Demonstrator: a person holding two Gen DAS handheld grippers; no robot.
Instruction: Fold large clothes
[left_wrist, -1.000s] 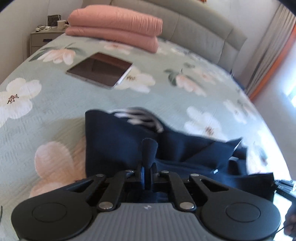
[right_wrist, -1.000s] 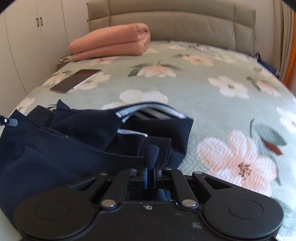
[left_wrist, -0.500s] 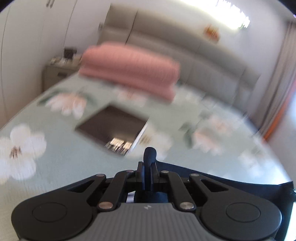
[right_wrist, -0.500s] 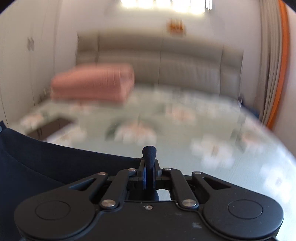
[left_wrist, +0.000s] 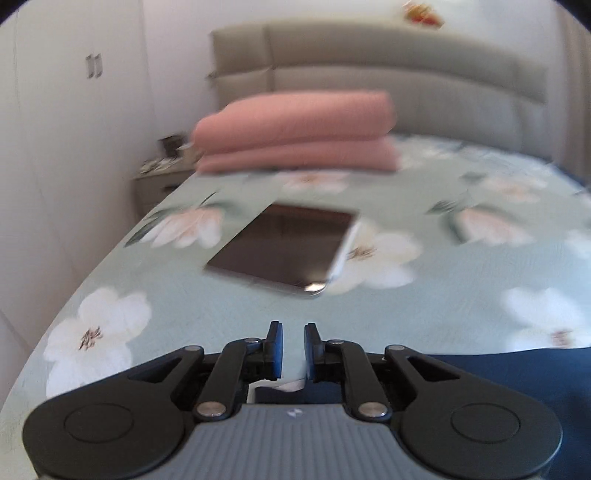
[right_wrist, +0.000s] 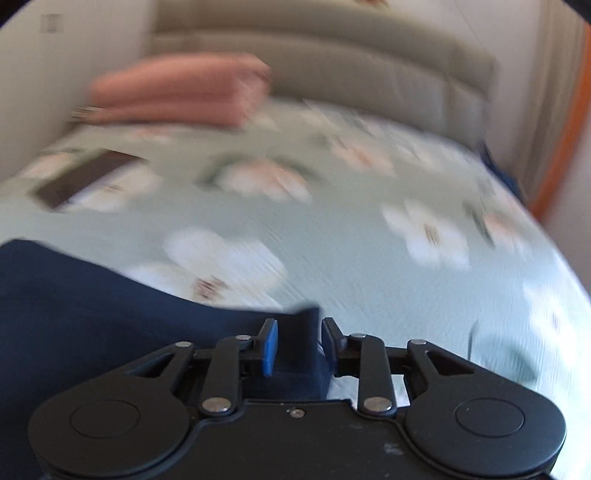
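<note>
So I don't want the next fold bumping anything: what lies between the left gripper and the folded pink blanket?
In the left wrist view, a dark tablet lies on the floral bedspread between the left gripper and the pink blanket.

right gripper (right_wrist: 298, 341) jaws just opening, navy garment (right_wrist: 92, 314) corner between

No words, numbers or brand names can be read in either view. Only a small pale mark (left_wrist: 294, 413) is seen on the grey ribbed housing of the left tool (left_wrist: 293, 345); it is too small to be made out as a letter or a sign. The dark screen of the tablet (left_wrist: 284, 248) on the bed is blank and blurred.
</note>
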